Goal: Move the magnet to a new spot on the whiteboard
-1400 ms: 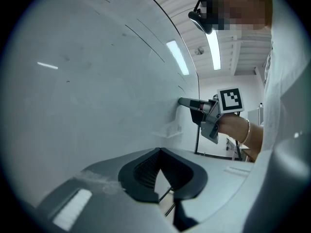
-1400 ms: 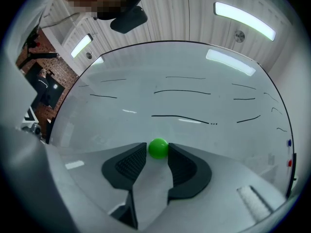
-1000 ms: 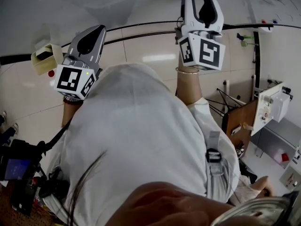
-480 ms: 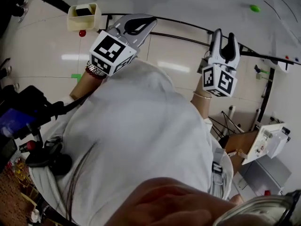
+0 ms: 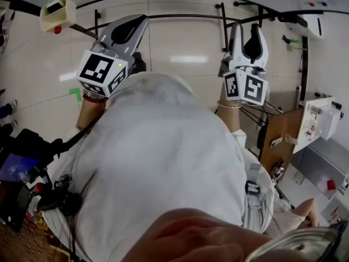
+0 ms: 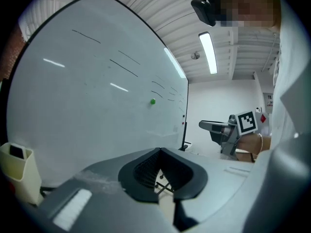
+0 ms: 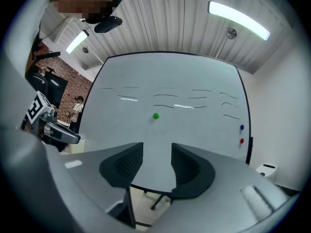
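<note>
1. Though spread wide, gripping nothing: right gripper (image 7: 157,152); left gripper (image 6: 160,152) pressed together, also empty.
2. Above right gripper, well apart: one green magnet (image 7: 155,115) on whiteboard (image 7: 189,79).
3. Farther right: one blue magnet (image 7: 241,127), one red magnet (image 7: 241,141).

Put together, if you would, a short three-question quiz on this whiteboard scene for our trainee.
1. True or false: the green magnet sits on the whiteboard, clear of the right gripper.
2. Pick one. The right gripper's jaws are: A) apart, with nothing between them; B) shut on the magnet; C) shut on a pen.
3. Fill in the blank: near the whiteboard's right edge there is a blue dot and, just below it, a ___ one.

Key: 1 true; 2 A; 3 red.
</note>
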